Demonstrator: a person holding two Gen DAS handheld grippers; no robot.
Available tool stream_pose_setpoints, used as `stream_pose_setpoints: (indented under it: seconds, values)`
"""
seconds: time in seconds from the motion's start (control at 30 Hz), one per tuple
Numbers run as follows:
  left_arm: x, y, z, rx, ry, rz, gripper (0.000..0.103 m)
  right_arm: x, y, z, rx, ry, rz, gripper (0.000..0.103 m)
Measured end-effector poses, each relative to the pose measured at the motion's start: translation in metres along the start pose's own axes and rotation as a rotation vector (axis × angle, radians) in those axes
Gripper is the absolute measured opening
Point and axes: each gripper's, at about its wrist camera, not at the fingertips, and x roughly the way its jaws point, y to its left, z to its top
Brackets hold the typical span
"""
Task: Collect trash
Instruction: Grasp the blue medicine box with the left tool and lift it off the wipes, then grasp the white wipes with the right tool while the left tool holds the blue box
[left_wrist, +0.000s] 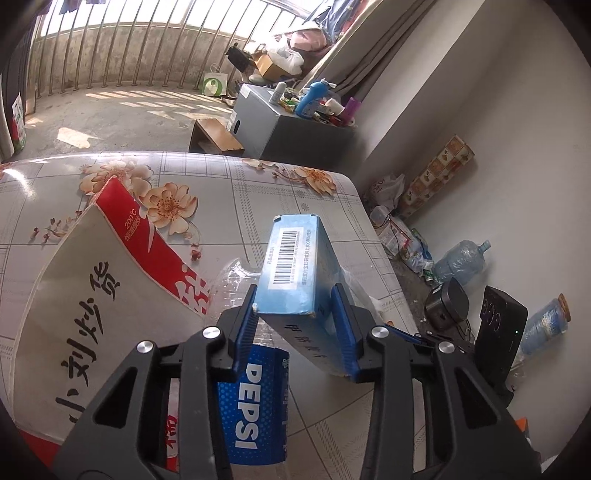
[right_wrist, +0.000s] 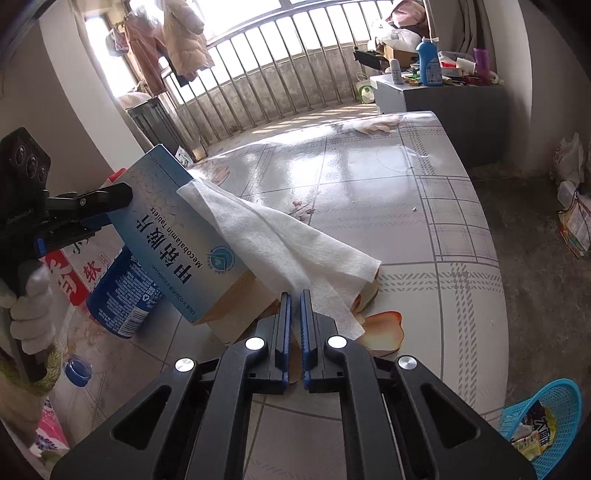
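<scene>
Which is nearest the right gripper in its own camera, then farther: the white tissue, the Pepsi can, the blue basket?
1. White tissue, pinched between the right gripper fingers.
2. Pepsi can, left on the table.
3. Blue basket, lower right, off the table.

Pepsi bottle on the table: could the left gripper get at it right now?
Probably not: the left gripper is clamped on the blue medicine box, which sits directly over the Pepsi bottle. It would need to drop the box first.

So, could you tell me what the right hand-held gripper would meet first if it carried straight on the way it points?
Probably the white tissue its jaws already pinch, draped over the brown box; beyond that the floral tablecloth, though depth is unclear.
</scene>
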Motion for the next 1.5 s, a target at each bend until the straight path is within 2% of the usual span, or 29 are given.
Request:
stream_pose_setpoints:
  seconds: [0.17,0.37,0.53,0.57,0.67,0.8,0.9,0.93,0.97,1.07,1.27,1.37,1.5]
  values:
    - [-0.024,-0.010,-0.011,0.031,0.007,-0.053,0.032,-0.033,0.005,-0.010,0.032,-0.050,-0.009,0.005]
    - [-0.055,-0.015,-0.039,0.040,0.082,-0.158,0.031,-0.090,0.021,-0.039,0.067,-0.103,0.001,0.004]
    - [-0.065,-0.010,-0.070,-0.042,0.217,-0.357,0.031,-0.130,0.032,-0.072,0.131,-0.093,0.014,0.004]
    - [-0.064,-0.011,-0.077,-0.053,0.239,-0.378,0.031,-0.137,0.036,-0.079,0.138,-0.089,0.007,0.004]
    - [-0.054,-0.018,-0.091,-0.046,0.277,-0.341,0.031,-0.150,0.044,-0.101,0.161,-0.072,-0.017,0.005]
    - [-0.028,-0.032,-0.101,-0.049,0.312,-0.311,0.032,-0.141,0.044,-0.128,0.218,-0.008,-0.037,0.005]
    - [-0.012,-0.051,-0.103,0.028,0.301,-0.206,0.045,-0.139,0.043,-0.141,0.240,0.010,-0.075,0.005]
    - [-0.010,-0.056,-0.104,0.049,0.292,-0.171,0.056,-0.139,0.043,-0.142,0.244,0.009,-0.079,0.005]
    - [-0.009,-0.060,-0.104,0.067,0.279,-0.144,0.061,-0.140,0.043,-0.142,0.248,0.004,-0.079,0.005]
    - [-0.018,-0.063,-0.105,0.081,0.245,-0.126,0.069,-0.141,0.041,-0.138,0.252,-0.021,-0.071,0.005]
    - [-0.052,-0.053,-0.115,0.111,0.213,-0.080,0.070,-0.113,0.036,-0.126,0.257,-0.007,-0.001,0.005]
    - [-0.058,-0.048,-0.129,0.102,0.258,-0.109,0.070,-0.093,0.042,-0.124,0.245,0.032,0.038,0.005]
    - [-0.055,-0.036,-0.148,0.054,0.330,-0.101,0.070,-0.069,0.063,-0.130,0.191,0.117,0.050,0.005]
